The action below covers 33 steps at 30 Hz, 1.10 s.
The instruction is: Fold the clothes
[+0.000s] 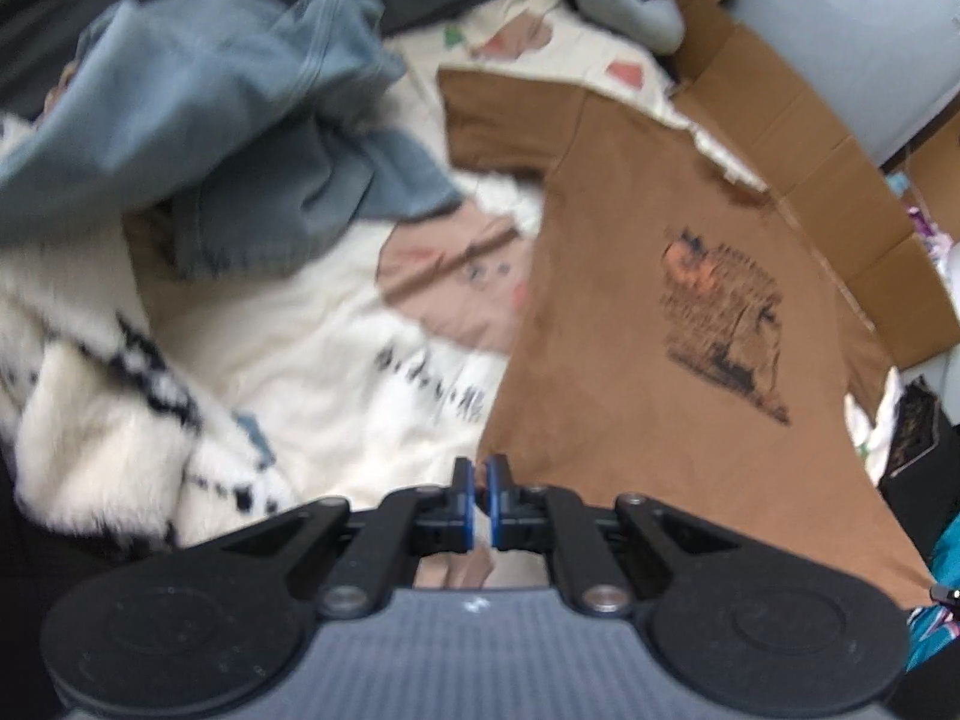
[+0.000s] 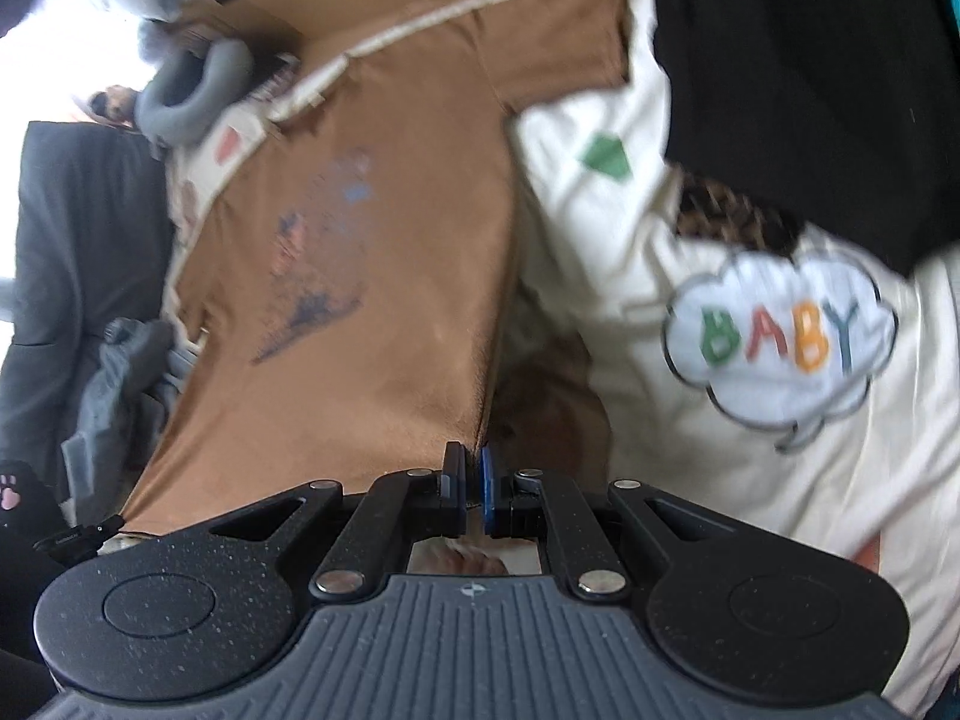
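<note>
Brown printed cotton T-shirt (image 1: 648, 324) spread flat on cream patterned bed cover (image 1: 312, 360). Left gripper (image 1: 479, 495) and right gripper (image 2: 473, 483) each pinch its two hem corners; thin bite may slip, skewing fold.

The brown cotton-like T-shirt (image 1: 630, 300) looks matt and smooth. At ten o'clock lies blue denim cloth (image 1: 210, 120); at eight, shaggy white fleece (image 1: 90, 420). Matt corrugated cardboard (image 1: 840, 180) sits at two o'clock.
</note>
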Available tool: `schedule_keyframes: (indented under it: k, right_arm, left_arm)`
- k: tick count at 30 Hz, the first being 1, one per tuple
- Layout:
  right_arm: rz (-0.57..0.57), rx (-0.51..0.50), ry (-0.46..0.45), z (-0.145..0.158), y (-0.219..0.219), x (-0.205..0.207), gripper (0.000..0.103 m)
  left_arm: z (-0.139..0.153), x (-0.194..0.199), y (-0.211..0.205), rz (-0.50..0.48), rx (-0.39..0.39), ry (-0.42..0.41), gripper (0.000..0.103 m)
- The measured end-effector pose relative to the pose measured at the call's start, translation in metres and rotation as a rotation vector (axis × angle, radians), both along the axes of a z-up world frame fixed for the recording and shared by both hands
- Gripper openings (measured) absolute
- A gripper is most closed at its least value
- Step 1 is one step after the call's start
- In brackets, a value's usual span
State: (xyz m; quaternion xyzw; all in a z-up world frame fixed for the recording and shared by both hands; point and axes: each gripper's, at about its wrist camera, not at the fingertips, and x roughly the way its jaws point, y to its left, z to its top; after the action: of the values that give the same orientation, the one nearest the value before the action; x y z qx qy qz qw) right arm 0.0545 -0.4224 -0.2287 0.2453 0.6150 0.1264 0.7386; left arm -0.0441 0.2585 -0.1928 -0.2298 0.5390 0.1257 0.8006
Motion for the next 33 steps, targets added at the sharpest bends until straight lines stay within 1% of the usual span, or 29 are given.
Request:
schedule_keyframes:
  k: [5,13,17,19,25,31,33]
  right_arm:
    - [-0.011,-0.033,0.077,-0.036,-0.001,-0.009,0.003]
    - [-0.025,-0.082,0.202,-0.097,0.005,-0.018,0.003]
    - [-0.034,-0.106,0.242,-0.125,0.009,-0.022,0.003]
    - [-0.044,-0.11,0.261,-0.137,0.009,-0.024,0.003]
    - [-0.057,-0.123,0.286,-0.157,0.01,-0.025,0.003]
    - [-0.066,-0.141,0.291,-0.166,0.013,-0.029,0.003]
    - [-0.076,-0.143,0.287,-0.167,0.014,-0.03,0.004]
  left_arm:
    - [-0.031,-0.005,0.001,0.008,-0.017,0.066,0.005]
    - [-0.08,0.002,0.002,0.005,-0.003,0.162,0.005]
    - [-0.108,0.004,0.003,0.018,-0.009,0.217,0.004]
    - [-0.116,0.004,0.003,0.02,-0.007,0.232,0.005]
    - [-0.141,0.003,0.003,0.03,0.002,0.271,0.005]
    - [-0.153,-0.001,0.002,0.036,0.01,0.283,0.005]
    - [-0.155,-0.002,0.002,0.044,0.014,0.29,0.008]
